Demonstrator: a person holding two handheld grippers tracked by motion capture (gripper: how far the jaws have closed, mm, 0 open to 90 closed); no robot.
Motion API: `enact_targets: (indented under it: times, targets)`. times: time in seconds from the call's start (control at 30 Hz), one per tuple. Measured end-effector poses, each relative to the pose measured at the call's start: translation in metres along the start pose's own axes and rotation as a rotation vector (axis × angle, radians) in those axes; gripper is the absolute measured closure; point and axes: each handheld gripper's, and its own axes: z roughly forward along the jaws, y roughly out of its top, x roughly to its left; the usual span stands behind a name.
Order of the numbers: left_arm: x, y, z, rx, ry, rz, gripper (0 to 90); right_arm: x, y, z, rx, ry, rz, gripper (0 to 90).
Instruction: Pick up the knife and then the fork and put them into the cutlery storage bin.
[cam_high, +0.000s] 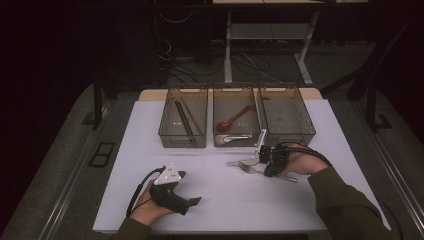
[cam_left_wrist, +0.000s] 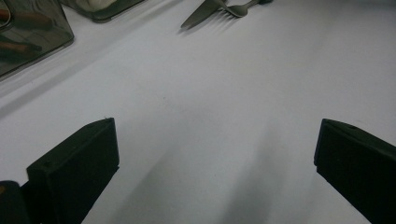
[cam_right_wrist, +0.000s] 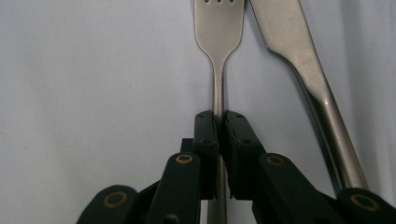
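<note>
Right gripper view: I am seeing my right gripper (cam_right_wrist: 219, 122) pinching the fork (cam_right_wrist: 218, 28) by its neck at frame centre, jaws closed tight.
Knife (cam_right_wrist: 299, 56): lying just right of the fork on the table (cam_right_wrist: 93, 70).
Left gripper (cam_left_wrist: 215, 154): I am holding it spread wide, gripping nothing.

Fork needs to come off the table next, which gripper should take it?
Right. The right gripper is already shut on the fork at its neck, with the knife lying beside it. The left gripper sits open over bare table, well short of the cutlery.
</note>
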Motion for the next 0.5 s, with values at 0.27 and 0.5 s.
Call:
enact_targets:
  times: [0.27, 0.5]
  targets:
    - [0.000, 0.000, 0.000, -0.017, -0.004, -0.007, 0.0, -0.003, -0.011, -0.005, -0.102, 0.023, 0.052, 83.9]
    - [0.001, 0.000, -0.001, -0.024, -0.004, -0.008, 0.0, -0.007, -0.028, -0.022, -0.287, 0.027, 0.106, 84.0]
